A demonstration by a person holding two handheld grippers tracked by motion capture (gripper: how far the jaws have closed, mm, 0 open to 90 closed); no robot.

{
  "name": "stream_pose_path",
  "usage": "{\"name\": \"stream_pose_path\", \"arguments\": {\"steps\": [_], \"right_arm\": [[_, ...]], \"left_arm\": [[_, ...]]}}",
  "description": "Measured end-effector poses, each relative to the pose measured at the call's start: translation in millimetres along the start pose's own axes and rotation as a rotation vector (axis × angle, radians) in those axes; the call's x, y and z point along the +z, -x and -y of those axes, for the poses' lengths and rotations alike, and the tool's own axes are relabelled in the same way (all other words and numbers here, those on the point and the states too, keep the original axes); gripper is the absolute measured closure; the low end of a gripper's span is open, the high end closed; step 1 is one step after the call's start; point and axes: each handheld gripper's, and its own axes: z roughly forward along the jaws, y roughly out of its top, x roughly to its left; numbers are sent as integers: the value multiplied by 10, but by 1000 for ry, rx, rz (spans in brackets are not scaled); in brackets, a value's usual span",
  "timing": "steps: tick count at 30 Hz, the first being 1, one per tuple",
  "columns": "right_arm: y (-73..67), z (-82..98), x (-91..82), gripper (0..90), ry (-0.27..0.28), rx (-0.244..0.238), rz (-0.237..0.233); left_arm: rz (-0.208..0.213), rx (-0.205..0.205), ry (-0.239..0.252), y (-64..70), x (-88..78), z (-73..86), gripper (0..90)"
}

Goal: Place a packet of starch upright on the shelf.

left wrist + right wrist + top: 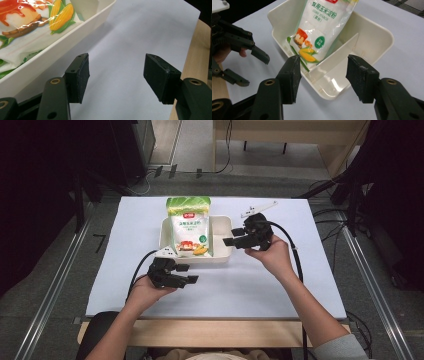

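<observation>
Both my grippers, left (186, 273) and right (231, 241), hold their fingers apart and empty beside the divided tray (222, 256) mid-table. Its corn starch bag (189, 227) leans over the far rim; nudging the tray could tip it out.

A cream tray (223, 257) is seen on the white table (280, 285); a cornstarch bag (189, 226) is laid in its left part, leaning over the far rim; the left gripper (186, 274) is held open just before the tray; the right gripper (231, 238) is held open at its right wall.
</observation>
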Motion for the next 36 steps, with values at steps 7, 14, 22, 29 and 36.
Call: {"name": "stream_pose_path", "arguments": {"steps": [7,14,22,29,36], "right_arm": [[32,233,-90,464,-7,10,17],[87,453,-158,464,-9,36,25],[115,675,-264,464,10,45,38],[137,834,-292,470,39,57,66],[195,869,-307,470,47,76,72]], "left_arm": [[-3,6,-8,1,-1,-3,381],[0,4,-9,4,-1,-3,381],[6,5,-12,2,7,0,381],[17,4,-41,-3,35,8,372],[10,4,-40,-9,26,6,372]]}}
